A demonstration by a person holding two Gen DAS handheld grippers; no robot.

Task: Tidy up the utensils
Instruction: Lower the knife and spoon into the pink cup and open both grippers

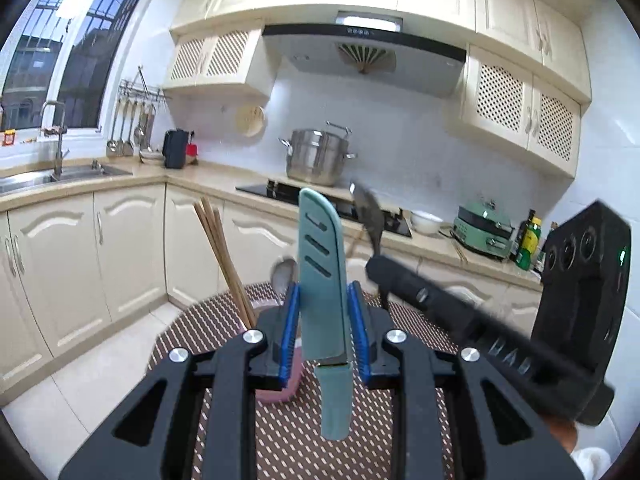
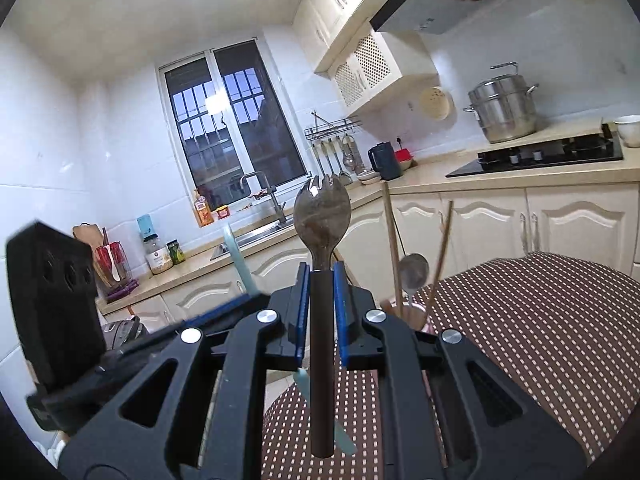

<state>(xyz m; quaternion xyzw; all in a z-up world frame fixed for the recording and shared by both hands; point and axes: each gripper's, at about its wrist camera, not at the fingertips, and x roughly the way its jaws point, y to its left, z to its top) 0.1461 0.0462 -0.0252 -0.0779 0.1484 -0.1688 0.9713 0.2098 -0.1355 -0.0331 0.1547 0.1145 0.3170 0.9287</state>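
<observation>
I'm gripping the sheathed knife [image 1: 323, 280] upright in my left gripper [image 1: 323, 320]. My right gripper [image 2: 321, 300] is clamping the spork [image 2: 321, 232]. I'm keeping both vertical, aiming for the holder [image 2: 412, 316] at two o'clock.

No words or numbers can be read for sure. The right gripper [image 1: 376, 266] has raised marks on its black side (they look like letters, but they are too blurry to tell). The jar [image 2: 159, 258] on the counter has a white label with tiny print, too small to read. The orange bottle [image 2: 204, 210] by the window has a label too, also too small. The hood [image 1: 360, 40] has a row of little lit signs, too tiny to make out.
</observation>
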